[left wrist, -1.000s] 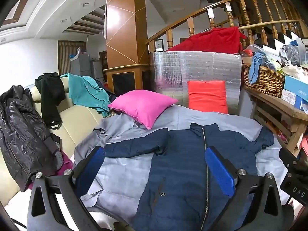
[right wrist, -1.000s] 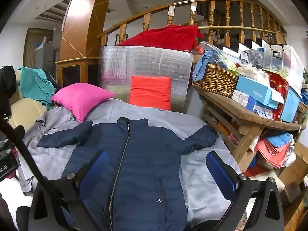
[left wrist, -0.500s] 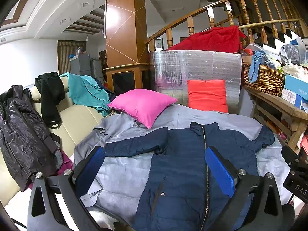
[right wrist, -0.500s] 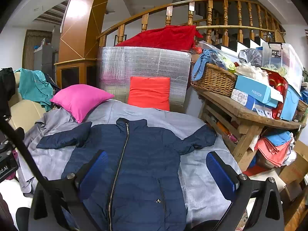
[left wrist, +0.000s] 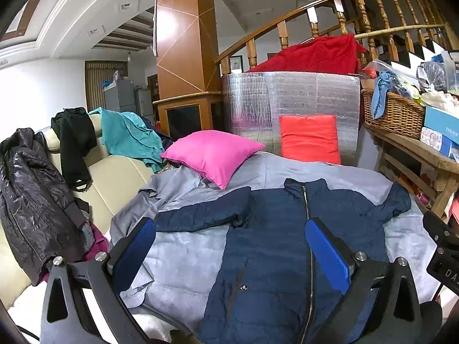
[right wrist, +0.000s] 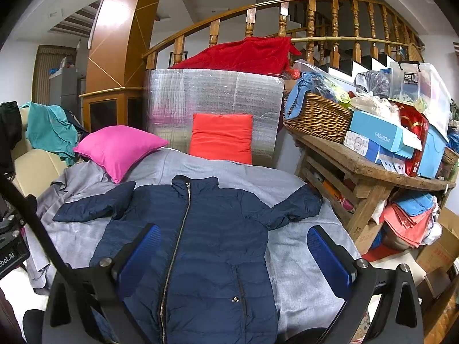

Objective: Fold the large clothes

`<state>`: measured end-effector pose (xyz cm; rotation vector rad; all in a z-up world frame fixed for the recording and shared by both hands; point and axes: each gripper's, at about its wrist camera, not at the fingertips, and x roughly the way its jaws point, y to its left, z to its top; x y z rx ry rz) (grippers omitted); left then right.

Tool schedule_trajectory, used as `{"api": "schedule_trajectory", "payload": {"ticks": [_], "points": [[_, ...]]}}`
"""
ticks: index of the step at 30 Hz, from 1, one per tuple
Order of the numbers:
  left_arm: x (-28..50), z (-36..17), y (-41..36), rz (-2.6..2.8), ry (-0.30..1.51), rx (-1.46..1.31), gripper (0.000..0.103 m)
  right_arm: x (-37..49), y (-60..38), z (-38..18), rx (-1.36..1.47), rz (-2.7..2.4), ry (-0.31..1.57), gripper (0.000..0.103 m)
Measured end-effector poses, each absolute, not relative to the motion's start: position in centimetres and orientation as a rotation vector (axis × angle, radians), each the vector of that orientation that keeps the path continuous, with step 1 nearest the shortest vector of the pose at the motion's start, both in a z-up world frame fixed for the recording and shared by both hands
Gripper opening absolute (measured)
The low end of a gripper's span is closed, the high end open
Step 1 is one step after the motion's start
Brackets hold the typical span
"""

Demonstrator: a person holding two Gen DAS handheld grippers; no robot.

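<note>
A navy puffer jacket [left wrist: 275, 246] lies flat, front up and zipped, on a grey sheet [left wrist: 183, 255], with both sleeves spread out to the sides. It also shows in the right wrist view [right wrist: 206, 240]. My left gripper [left wrist: 229, 246] is open and empty, hovering above the jacket's left half. My right gripper [right wrist: 232, 255] is open and empty above the jacket's right half.
A pink cushion [left wrist: 212, 154] and a red cushion [left wrist: 309, 140] lie at the far end of the sheet before a silver foil panel [right wrist: 212, 100]. A sofa [left wrist: 114, 177] with draped clothes is at the left. A cluttered wooden table [right wrist: 370, 169] is at the right.
Both grippers have drifted slightly; the jacket has not moved and both grippers stay open.
</note>
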<state>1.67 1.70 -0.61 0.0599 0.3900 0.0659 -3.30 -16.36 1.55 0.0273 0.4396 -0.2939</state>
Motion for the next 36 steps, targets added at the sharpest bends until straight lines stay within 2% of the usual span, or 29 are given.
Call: {"api": "schedule_trajectory", "payload": {"ticks": [36], "points": [[4.6,-2.4,1.6,0.082,0.432,0.084,0.103,-0.3,-17.6,-0.4,0.045,-0.293,0.462,0.103]]}}
